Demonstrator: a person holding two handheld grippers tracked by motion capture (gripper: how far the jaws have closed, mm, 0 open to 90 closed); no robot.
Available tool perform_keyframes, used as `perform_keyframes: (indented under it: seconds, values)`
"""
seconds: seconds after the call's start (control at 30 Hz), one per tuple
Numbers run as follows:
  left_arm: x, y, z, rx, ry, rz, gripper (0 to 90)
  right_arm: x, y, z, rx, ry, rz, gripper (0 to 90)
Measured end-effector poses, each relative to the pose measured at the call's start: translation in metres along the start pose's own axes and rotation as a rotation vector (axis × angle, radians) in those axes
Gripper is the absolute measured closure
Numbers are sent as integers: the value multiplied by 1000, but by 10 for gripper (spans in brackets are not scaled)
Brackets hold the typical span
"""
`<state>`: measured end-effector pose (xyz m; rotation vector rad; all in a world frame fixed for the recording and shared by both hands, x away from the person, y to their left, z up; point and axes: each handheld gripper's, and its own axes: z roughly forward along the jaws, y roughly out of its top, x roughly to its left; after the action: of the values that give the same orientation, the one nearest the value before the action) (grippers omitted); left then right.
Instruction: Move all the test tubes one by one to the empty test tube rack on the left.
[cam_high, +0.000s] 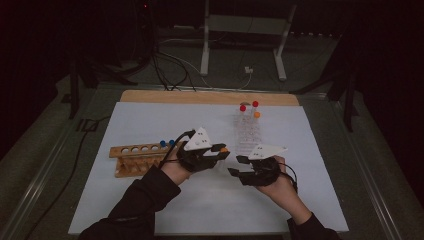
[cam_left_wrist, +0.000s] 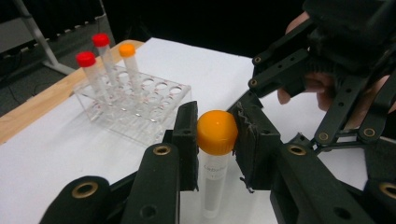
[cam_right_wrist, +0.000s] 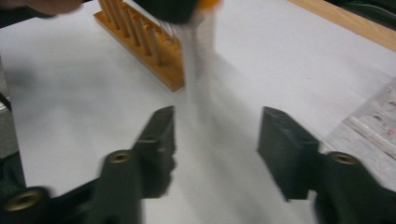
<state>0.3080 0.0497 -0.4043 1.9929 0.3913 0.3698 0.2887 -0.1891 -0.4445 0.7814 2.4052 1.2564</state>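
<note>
The left gripper (cam_left_wrist: 215, 140) is clamping its two black jaws on the orange screw cap of a clear plastic tube (cam_left_wrist: 214, 182), which is hanging upright below the pads over the white table sheet (cam_high: 150, 120); in the high view that gripper (cam_high: 220, 150) is sitting just left of the table's centre, with the orange cap showing at its tip. The right gripper (cam_right_wrist: 215, 140) is standing with its jaws well apart and nothing between them, the pads pressing on nothing; the blurred tube (cam_right_wrist: 198, 46) is hanging at twelve o'clock ahead of them in the right gripper view. In the high view the right gripper (cam_high: 239, 166) is lying at about four o'clock from the left one, near it but not touching. A clear plastic rack (cam_high: 248, 131) is standing at one o'clock from the held tube, carrying two red-capped tubes (cam_high: 243, 108) and one orange-capped tube (cam_high: 257, 114) at its far end. A long wooden rack with round holes (cam_high: 135, 156) is lying at nine o'clock from the left gripper, with two blue-capped tubes (cam_high: 163, 143) standing in its right end.
</note>
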Motion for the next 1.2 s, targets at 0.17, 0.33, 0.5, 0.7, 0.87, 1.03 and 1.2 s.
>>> perform_keyframes:
  seconds: [0.17,0.33,0.5,0.7,0.87,1.03,1.2]
  values:
    - [6,-1,-17,-3,32,-6,721,1,1,-1,-7,-7,12,277]
    - [14,-6,-35,-3,72,-26,720,2,2,-1,-21,-33,29,147]
    - [19,-11,-53,-6,117,-31,721,2,3,-2,-30,-54,43,47]
    - [24,-16,-74,-13,170,-44,721,1,3,-2,-40,-56,60,0]
    - [28,-25,-90,-5,213,-54,721,1,4,-4,-55,-65,64,0]
    - [34,-31,-107,-9,268,-70,721,1,4,-4,-54,-53,62,0]
    - [39,-33,-121,-14,316,-77,721,0,2,-4,-56,-46,67,0]
